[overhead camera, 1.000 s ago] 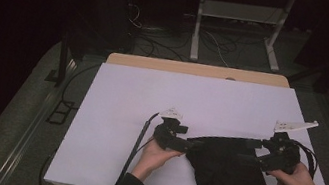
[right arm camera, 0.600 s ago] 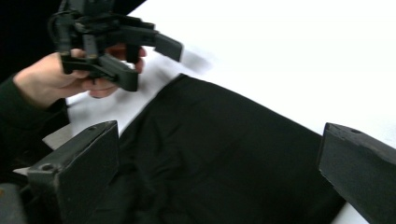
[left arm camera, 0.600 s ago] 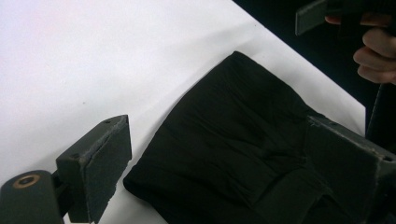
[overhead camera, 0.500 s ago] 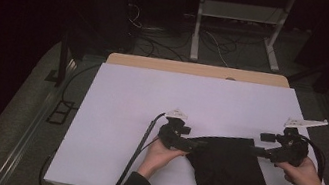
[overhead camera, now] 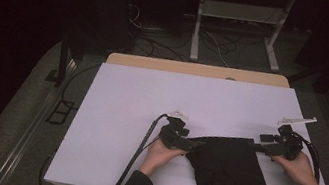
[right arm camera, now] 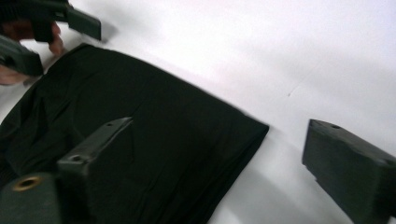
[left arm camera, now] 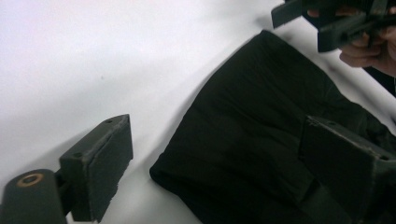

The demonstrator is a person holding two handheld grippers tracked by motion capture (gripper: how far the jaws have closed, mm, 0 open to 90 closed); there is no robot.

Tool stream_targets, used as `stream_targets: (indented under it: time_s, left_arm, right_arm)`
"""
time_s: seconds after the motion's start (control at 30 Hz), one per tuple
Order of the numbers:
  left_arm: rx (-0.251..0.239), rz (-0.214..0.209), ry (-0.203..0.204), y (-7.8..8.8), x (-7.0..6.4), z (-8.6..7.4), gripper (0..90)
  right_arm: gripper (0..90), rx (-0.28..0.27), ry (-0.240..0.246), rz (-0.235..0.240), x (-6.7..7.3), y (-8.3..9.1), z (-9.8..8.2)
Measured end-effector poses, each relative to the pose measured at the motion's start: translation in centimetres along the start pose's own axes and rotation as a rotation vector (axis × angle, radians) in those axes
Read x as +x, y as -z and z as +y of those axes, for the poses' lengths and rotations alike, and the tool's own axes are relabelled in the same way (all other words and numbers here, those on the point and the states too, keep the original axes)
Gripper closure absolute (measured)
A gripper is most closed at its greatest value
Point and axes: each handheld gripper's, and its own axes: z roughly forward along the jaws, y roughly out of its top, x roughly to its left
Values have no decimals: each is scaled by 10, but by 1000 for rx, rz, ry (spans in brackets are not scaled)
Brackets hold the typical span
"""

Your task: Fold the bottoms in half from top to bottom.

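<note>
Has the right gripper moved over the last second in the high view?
Yes. The right gripper has slid left, away from the table's right edge, toward the black cloth's far right corner.

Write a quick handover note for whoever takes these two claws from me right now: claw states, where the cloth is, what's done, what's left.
Left claw: open, at the near-left corner of the black cloth, one jaw over the fabric and one over the white table cover; no pinch shows.
Right claw: open, jaws just been closing a little, straddling the far-right corner of the cloth; not gripping.
Cloth: lies fairly flat on the near right of the table, its near end hanging over the table's front edge.
Done: both claws are lined up on the cloth's far corners.
Left: probably close on both corners, then lift or fold.
</note>
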Motion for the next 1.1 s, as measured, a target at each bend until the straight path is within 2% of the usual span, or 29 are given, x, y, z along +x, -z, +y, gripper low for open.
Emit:
stream_targets:
  time_s: [0.13, 0.23, 0.33, 0.43, 0.53, 0.6, 0.67, 0.7, 0.8, 0.9, 1.1]
  left_arm:
    - [2, -15, 21, -1, 3, 0, 154]
    - [10, -46, 31, -1, 4, -1, 233]
    - [22, -68, 32, -3, 5, -1, 361]
    - [38, -68, 24, -5, 3, -2, 546]
    - [42, -38, -32, -8, -1, -4, 751]
    - [28, -26, -62, -9, -5, -4, 829]
    - [16, -3, -94, -8, -10, -3, 845]
    - [9, 7, -114, -7, -12, -2, 847]
    - [-23, 28, -152, -1, -19, 3, 851]
    - [-59, 37, -166, 9, -23, 10, 852]
    - [-75, 68, -204, 29, -27, 22, 852]
  right_arm:
    - [190, -21, 17, 5, -5, -1, 1]
    - [257, -25, 27, 11, -8, -3, 1]
    - [341, -18, 42, 29, -10, -6, 1]
    - [410, 5, 57, 42, -10, -10, 1]
    - [541, 21, 70, 40, -9, -15, 2]
    - [696, 36, 69, 32, -9, -18, 4]
    - [821, 54, 69, 33, -8, -20, 5]
    - [831, 56, 67, 38, -7, -20, 5]
    - [846, 45, 48, 33, -6, -18, 7]
    - [849, 18, 24, 35, -4, -16, 11]
    - [849, -19, 9, 7, 8, -18, 20]
